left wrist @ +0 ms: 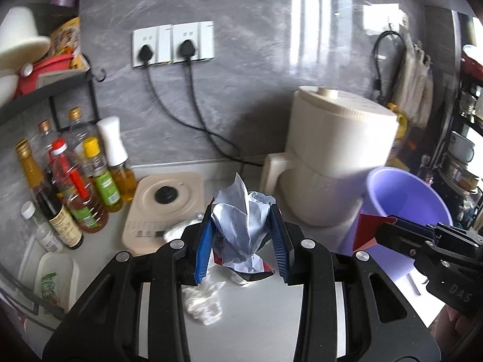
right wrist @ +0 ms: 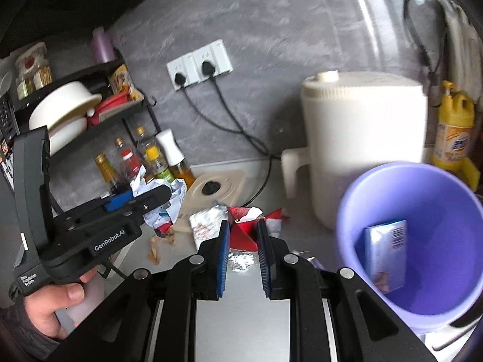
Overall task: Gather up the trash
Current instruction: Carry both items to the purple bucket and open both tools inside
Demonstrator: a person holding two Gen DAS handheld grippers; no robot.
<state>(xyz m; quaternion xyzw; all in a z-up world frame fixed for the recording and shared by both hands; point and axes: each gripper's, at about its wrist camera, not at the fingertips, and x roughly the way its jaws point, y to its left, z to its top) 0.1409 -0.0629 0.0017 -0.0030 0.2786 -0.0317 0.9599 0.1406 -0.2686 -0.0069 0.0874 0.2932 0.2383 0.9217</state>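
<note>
your left gripper (left wrist: 243, 235) is clamped on a crumpled wad of pale blue paper (left wrist: 241, 226), its blue pads pressing the wad from both sides, with the paper bulging up above the fingertips. from the right wrist view you can see the same gripper side-on, held in your left hand (right wrist: 51, 304), the wad sticking out past its tip. your right gripper (right wrist: 243, 238) is closed on a red and white wrapper (right wrist: 241, 226), a folded piece pinched between its narrow-set pads; in the left wrist view that red piece shows at its tip, just in front of the purple bucket (left wrist: 428, 199).

the bucket stands on the white counter (left wrist: 256, 316) to your right, just beside the cream kitchen appliance (left wrist: 338, 157) with the side handle. inside it, against the wall, leans a small pale blue carton (right wrist: 386, 253) with a barcode.

more trash lies on the counter: a clear crumpled plastic film (left wrist: 202, 298) below your left gripper, a silver foil packet (right wrist: 208, 223) near the beige appliance base (left wrist: 163, 205), and brownish scraps (right wrist: 157, 247) beside it.

to the left stand several oil and sauce bottles (left wrist: 69, 181) under a black wall shelf (left wrist: 45, 90) with bowls. two black plugs sit in the wall sockets (left wrist: 173, 43). a yellow detergent bottle (right wrist: 454, 129) stands behind the bucket.
</note>
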